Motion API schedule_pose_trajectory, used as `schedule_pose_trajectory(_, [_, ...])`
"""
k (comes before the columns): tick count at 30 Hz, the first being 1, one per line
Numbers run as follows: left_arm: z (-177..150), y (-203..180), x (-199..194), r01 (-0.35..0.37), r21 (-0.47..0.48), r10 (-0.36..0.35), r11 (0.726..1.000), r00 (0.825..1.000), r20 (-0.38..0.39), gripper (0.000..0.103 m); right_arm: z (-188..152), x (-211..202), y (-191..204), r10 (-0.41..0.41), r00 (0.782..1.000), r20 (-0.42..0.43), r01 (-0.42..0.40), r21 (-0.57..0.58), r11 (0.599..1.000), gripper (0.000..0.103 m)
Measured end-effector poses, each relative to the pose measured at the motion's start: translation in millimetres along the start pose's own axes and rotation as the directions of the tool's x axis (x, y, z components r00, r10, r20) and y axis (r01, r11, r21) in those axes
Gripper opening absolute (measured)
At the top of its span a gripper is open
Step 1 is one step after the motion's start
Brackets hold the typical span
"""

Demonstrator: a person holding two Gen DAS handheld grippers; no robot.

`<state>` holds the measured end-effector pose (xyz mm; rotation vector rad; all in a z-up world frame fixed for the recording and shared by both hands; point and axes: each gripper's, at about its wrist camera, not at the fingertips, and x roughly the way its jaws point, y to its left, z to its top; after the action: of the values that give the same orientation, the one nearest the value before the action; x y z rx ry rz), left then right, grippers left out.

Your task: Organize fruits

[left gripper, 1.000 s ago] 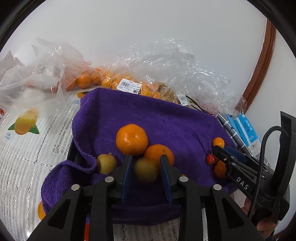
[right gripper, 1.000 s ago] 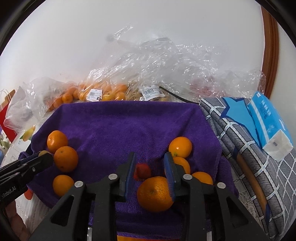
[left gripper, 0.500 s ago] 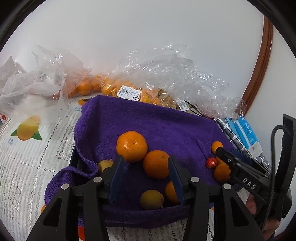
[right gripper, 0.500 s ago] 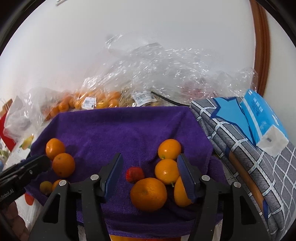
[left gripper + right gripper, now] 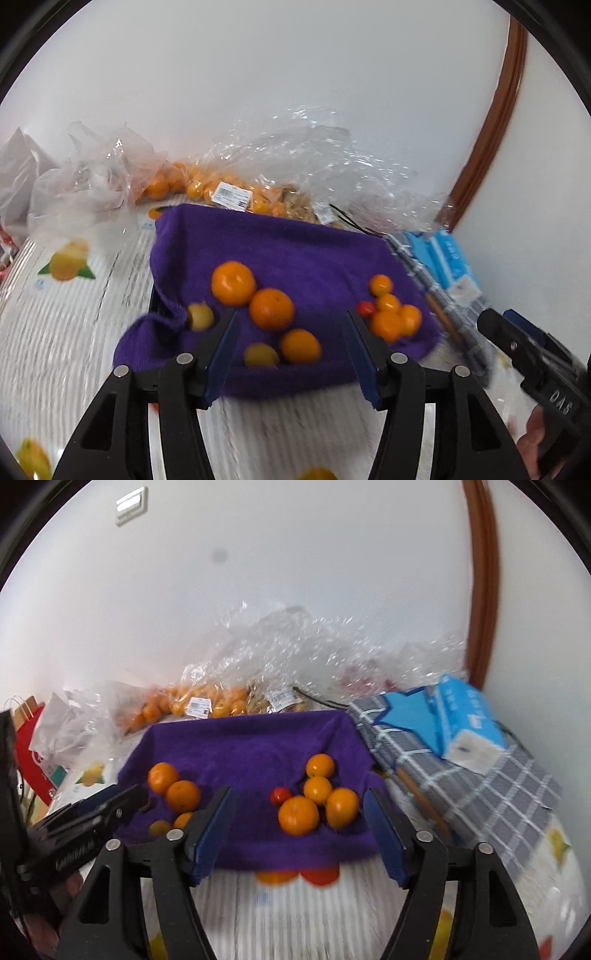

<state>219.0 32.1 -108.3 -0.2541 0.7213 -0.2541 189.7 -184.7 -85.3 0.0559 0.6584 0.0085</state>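
Jaws spread wide and empty on both the left gripper (image 5: 291, 354) and right gripper (image 5: 301, 834), each should next pick one round orange citrus fruit (image 5: 298, 815) off the purple terry towel (image 5: 255, 746), at twelve o'clock.

A plain white wall (image 5: 295, 590) fills the upper frame; a brown wooden trim (image 5: 482, 590) is seen at right, a switch plate (image 5: 132, 506) upper left.

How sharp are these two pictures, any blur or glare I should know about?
Left wrist view: the tablecloth streaks with motion blur and the purple towel edges smear, while the left gripper stays crisp. Right wrist view: the near tablecloth is smeared, the oranges soft, the plastic bags glint. Both views bend strongly at the rim.
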Motion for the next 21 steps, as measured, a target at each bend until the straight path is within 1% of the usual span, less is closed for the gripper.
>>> schedule_pose_trajectory(2, [-3.0,-10.1,-24.0,0.007,0.039,-0.008,0.999,1.000,0.017,0.061,-2.9,-25.0,0.7,-0.007,1.000,-0.010,0.007,-0.012,1.000,0.074])
schedule_pose_trajectory(3, [-5.3,-16.3,-38.5,-0.004,0.064,0.002,0.998,0.999,0.033,0.066,-4.1,-31.8,1.0,-0.007,1.000,-0.018,0.006,-0.016,1.000,0.074])
schedule_pose_trajectory(4, [-7.6,-21.8,-51.6,-0.026,0.079,0.022,0.997,0.999,0.045,0.066,-5.7,-41.1,1.8,-0.016,1.000,-0.025,0.015,-0.016,1.000,0.074])
schedule_pose_trajectory(6, [-10.8,-29.3,-69.7,-0.053,0.086,0.048,0.995,0.997,0.058,0.068,-10.7,-58.3,3.0,-0.040,0.999,-0.012,0.040,-0.012,0.999,0.074])
schedule_pose_trajectory(7, [-12.4,-32.5,-76.7,-0.064,0.087,0.058,0.994,0.996,0.061,0.072,-13.6,-66.3,4.0,-0.046,0.999,-0.005,0.046,-0.012,0.999,0.077])
schedule_pose_trajectory(8, [-15.2,-37.8,-87.0,-0.081,0.095,0.075,0.992,0.995,0.064,0.075,-17.5,-75.8,4.4,-0.050,0.999,0.000,0.050,-0.009,0.999,0.085])
schedule_pose_trajectory(10, [-19.5,-46.8,-100.1,-0.115,0.118,0.106,0.986,0.991,0.084,0.081,-23.4,-91.0,4.2,-0.042,0.999,0.022,0.042,0.000,0.999,0.094])
schedule_pose_trajectory(12, [-25.4,-55.5,-115.5,-0.145,0.140,0.129,0.979,0.985,0.113,0.083,-29.0,-103.5,3.3,-0.040,0.998,0.042,0.040,0.003,0.999,0.097])
schedule_pose_trajectory(14, [-28.9,-62.0,-125.8,-0.163,0.141,0.146,0.976,0.981,0.127,0.086,-36.4,-117.8,1.0,-0.051,0.997,0.051,0.051,0.004,0.999,0.099])
schedule_pose_trajectory(18, [-35.8,-72.2,-142.3,-0.190,0.143,0.170,0.971,0.975,0.141,0.087,-43.2,-134.2,-9.1,-0.041,0.998,0.037,0.040,0.037,0.999,0.101])
schedule_pose_trajectory(21, [-38.9,-79.2,-151.7,-0.204,0.147,0.181,0.968,0.971,0.156,0.087,-45.5,-143.7,-13.5,-0.052,0.998,0.041,0.050,0.051,0.997,0.101])
